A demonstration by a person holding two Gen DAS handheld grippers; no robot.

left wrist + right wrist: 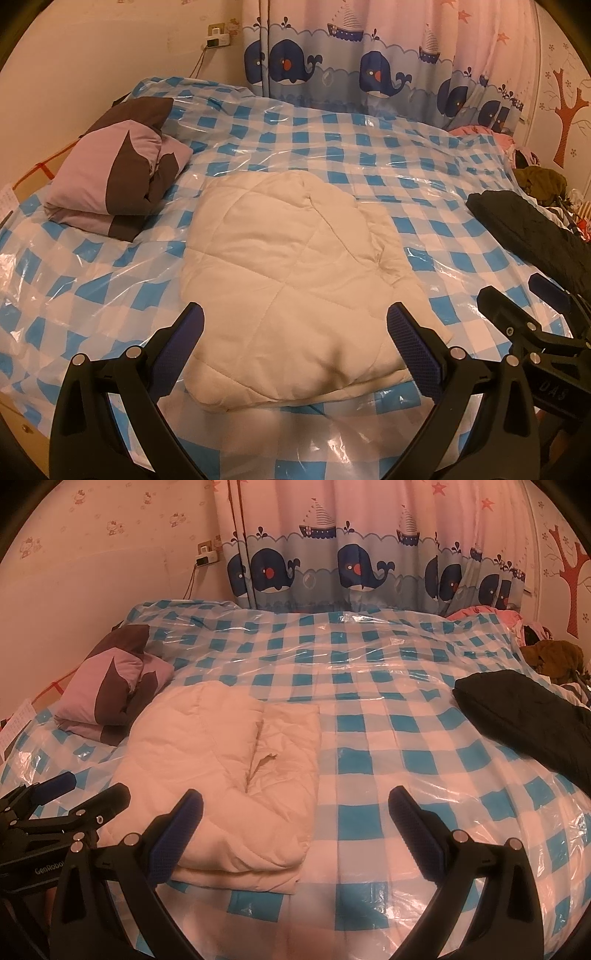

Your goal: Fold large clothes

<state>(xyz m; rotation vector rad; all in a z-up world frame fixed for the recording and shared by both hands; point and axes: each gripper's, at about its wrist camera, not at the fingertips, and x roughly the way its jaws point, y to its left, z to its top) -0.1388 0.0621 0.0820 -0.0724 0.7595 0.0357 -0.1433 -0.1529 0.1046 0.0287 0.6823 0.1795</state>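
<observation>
With both the left gripper (295, 328) and right gripper (295, 816) spread wide and empty above the bed (369, 738), the folded cream quilted garment (288, 266) risks springing open on slippery plastic.

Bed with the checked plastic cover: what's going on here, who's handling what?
A person holds two grippers over the bed. Both the left gripper and the right gripper have their jaws open and hold nothing. A cream quilted garment lies folded into a thick bundle in front of the left gripper. A folded purple and brown piece sits at the far left, and a black garment lies at the right edge, not folded as far as can be seen.
</observation>
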